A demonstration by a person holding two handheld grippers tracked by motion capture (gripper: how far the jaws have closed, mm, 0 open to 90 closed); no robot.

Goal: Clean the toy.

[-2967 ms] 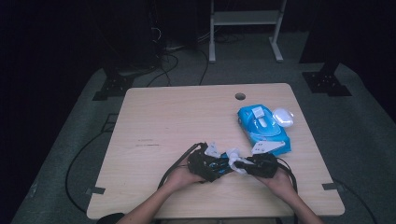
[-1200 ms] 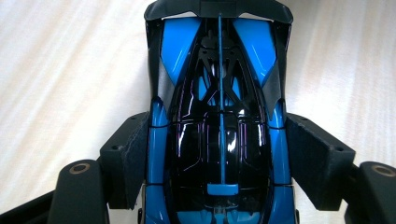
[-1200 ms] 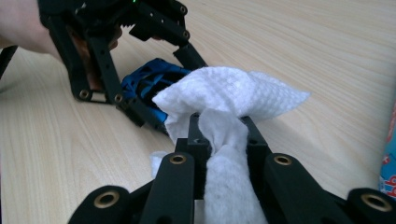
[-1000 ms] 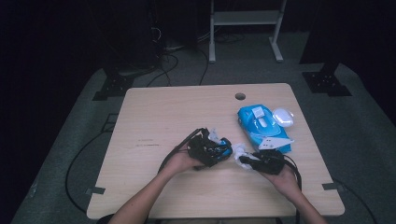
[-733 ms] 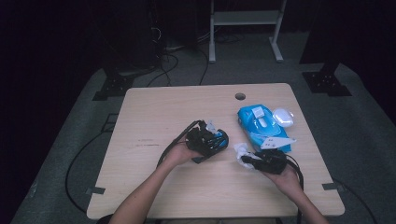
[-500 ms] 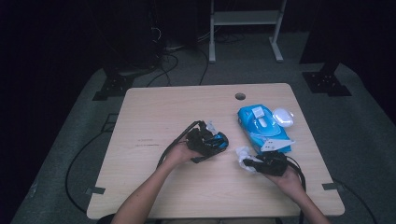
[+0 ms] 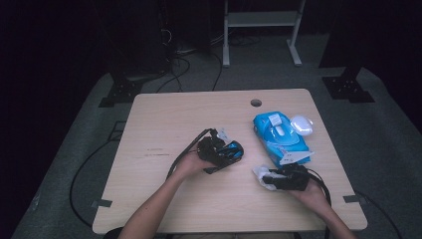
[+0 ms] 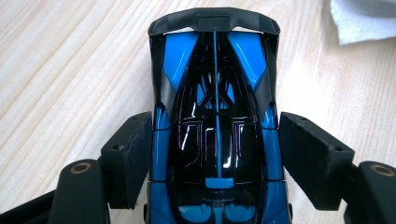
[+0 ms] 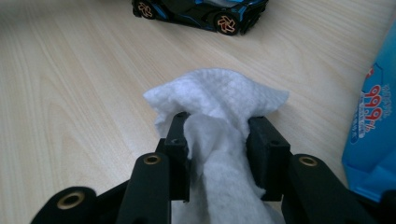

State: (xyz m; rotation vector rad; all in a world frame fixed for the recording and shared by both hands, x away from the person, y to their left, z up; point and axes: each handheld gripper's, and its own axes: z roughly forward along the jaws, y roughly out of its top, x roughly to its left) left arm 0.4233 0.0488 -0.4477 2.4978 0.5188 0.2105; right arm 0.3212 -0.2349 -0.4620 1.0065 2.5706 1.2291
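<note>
Two grippers work over one wooden table (image 7: 164,119). Left gripper (image 8: 215,154) — its pads flank one blue-and-black toy car (image 8: 215,102) and touch its sides, with the car resting near the table's middle. Right gripper (image 9: 218,140) — jaws pinched on one crumpled white wipe (image 9: 217,98), low at the table's right front. One blue wipes pack (image 7: 278,137) lies flat beyond it, lid flipped open, one sheet sticking out at its near end.

One toy car (image 8: 217,126), blue and black. One white wipe (image 9: 219,100). One blue wipes pack (image 7: 279,137), with one white lid (image 7: 301,124) beside it. Two grippers: left (image 7: 215,149), right (image 7: 278,179). One desk (image 7: 164,114).
</note>
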